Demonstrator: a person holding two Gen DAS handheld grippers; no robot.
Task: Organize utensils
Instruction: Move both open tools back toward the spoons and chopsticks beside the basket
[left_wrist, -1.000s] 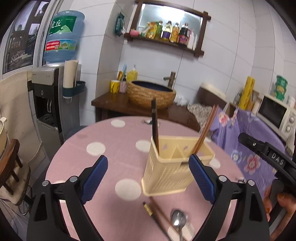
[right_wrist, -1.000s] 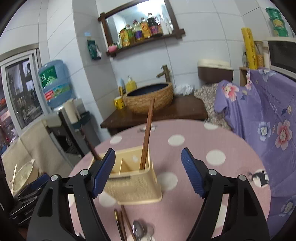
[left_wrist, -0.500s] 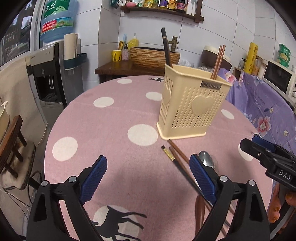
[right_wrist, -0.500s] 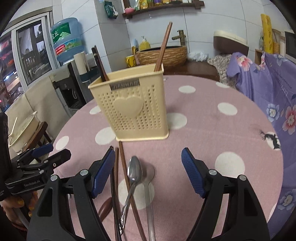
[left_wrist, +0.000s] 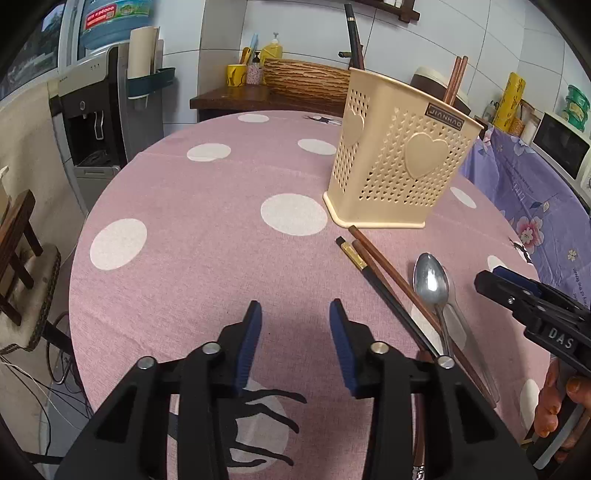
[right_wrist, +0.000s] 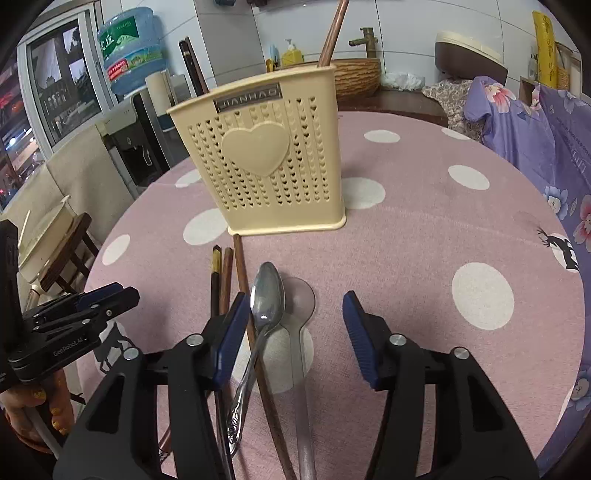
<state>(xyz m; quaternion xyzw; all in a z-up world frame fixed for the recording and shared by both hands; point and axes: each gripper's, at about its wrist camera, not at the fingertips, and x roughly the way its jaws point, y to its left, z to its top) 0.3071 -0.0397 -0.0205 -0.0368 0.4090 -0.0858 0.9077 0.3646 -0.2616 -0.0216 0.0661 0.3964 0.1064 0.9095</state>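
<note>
A steel spoon (right_wrist: 266, 295) lies bowl-up on the pink polka-dot tablecloth (right_wrist: 424, 229) just in front of a cream perforated utensil holder (right_wrist: 266, 162), its thin handle running back toward the camera beside a clear plastic spoon (right_wrist: 299, 332), a brown chopstick (right_wrist: 255, 332) and a dark gold-tipped chopstick (left_wrist: 384, 288); more chopsticks already stand upright in the holder. The right gripper (right_wrist: 295, 314) hangs low over this cluster, its jaws having just been closing to a middling gap, with the steel spoon's bowl and the clear spoon lying between the blue pads but no pad pressing on either. The left gripper (left_wrist: 294, 325), whose jaws have likewise just narrowed, hovers over bare cloth to the left of the chopsticks with nothing between its pads. The steel spoon looks light, rigid and slick, lying flat enough that pads could skid off it; the narrow neck just behind the bowl, or the patterned handle, seems the surest place to pinch. The chopsticks look thin, stiff and apt to roll, best taken near mid-length. A water dispenser (left_wrist: 107, 110) and basin stand behind the table
</note>
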